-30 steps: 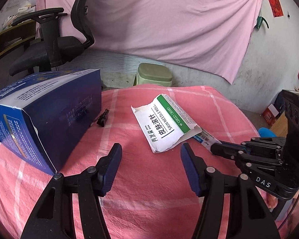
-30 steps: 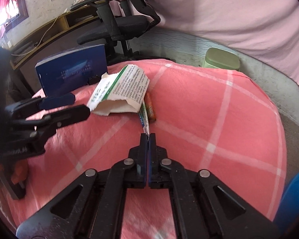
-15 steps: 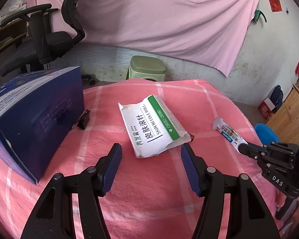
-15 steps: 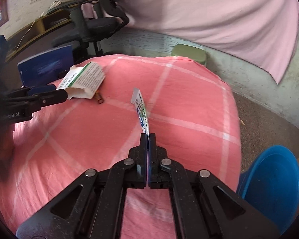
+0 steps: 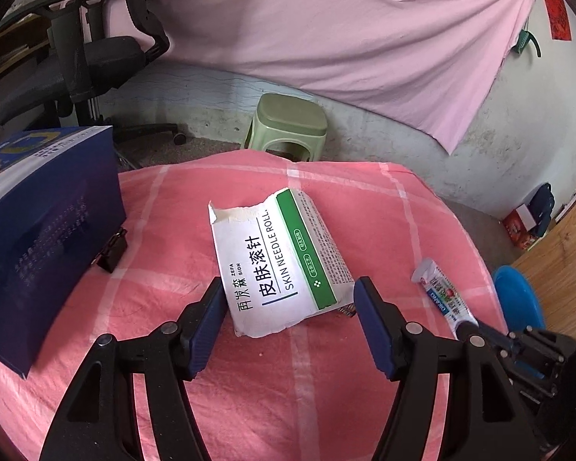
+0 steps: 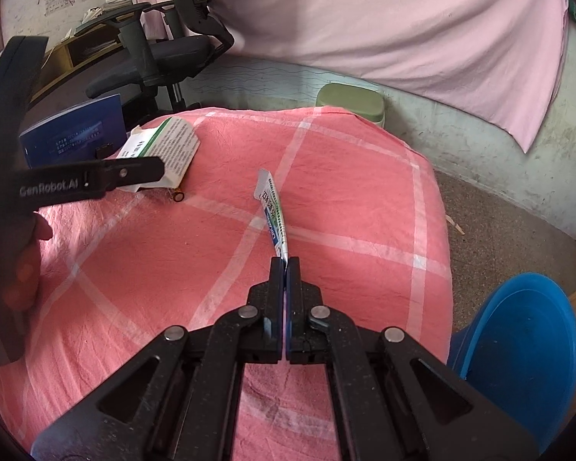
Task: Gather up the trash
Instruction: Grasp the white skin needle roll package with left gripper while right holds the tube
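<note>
A torn white and green carton [image 5: 276, 265] lies flat on the pink checked cloth [image 5: 165, 230]. My left gripper [image 5: 288, 299] reaches over its near end with a blue pad on each side. The jaws are opening and do not touch the carton. In the right wrist view the same carton [image 6: 165, 146] lies far left, behind the left gripper's finger [image 6: 134, 173]. My right gripper [image 6: 286, 265] is shut on the flat tail of a small white and blue tube [image 6: 272, 207], which sticks out above the cloth. From the left wrist the tube [image 5: 437, 296] and right gripper [image 5: 468, 330] appear at the right.
A big dark blue box [image 5: 38, 238] stands at the left, a black binder clip [image 5: 111, 249] beside it. A small brown item [image 5: 345, 310] peeks from under the carton. A blue bin [image 6: 526, 345] stands on the floor right of the table. A green stool [image 5: 288, 123] and an office chair [image 5: 96, 61] stand beyond.
My left gripper has moved forward over the carton's near end and its jaws stand a little wider. The right gripper has carried the tube away from the carton to the right.
</note>
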A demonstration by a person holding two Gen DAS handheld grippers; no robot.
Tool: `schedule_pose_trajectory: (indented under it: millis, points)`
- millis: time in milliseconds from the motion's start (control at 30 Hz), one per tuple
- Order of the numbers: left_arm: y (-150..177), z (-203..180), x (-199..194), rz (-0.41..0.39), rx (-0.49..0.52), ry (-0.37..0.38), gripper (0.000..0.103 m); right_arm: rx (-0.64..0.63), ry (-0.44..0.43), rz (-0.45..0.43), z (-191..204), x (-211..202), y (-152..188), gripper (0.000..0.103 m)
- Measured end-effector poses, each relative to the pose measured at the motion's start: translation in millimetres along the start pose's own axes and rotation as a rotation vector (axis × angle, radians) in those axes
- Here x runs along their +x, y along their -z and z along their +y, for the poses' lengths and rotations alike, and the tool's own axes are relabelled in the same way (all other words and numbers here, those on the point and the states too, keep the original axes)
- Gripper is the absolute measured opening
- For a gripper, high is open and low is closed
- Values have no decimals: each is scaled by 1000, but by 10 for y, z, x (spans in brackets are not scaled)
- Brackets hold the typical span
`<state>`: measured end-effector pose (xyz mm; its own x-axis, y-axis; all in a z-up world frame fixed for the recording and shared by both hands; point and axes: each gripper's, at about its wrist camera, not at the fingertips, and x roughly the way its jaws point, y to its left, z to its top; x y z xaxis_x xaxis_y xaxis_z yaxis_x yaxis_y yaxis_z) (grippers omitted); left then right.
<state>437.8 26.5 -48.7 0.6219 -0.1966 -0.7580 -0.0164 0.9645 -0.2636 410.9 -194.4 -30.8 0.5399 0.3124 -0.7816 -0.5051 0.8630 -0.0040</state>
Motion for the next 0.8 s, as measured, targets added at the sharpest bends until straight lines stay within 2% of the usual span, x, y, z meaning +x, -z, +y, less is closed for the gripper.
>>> schedule_pose_trajectory:
  millis: [100, 233, 467, 800]
  points:
    - [-31, -7, 41, 9, -17, 3, 67, 3, -2, 1, 1, 0, -3, 21]
    - [-59, 13, 77, 7, -37, -1, 67, 5, -3, 3, 10, 3, -3, 21]
    - [-24, 43, 38, -14, -66, -8, 58, 8, -10, 4, -3, 14, 4, 21]
    - [172, 214, -273, -78, -107, 73, 55, 0, -32, -14, 37, -48, 34, 21]
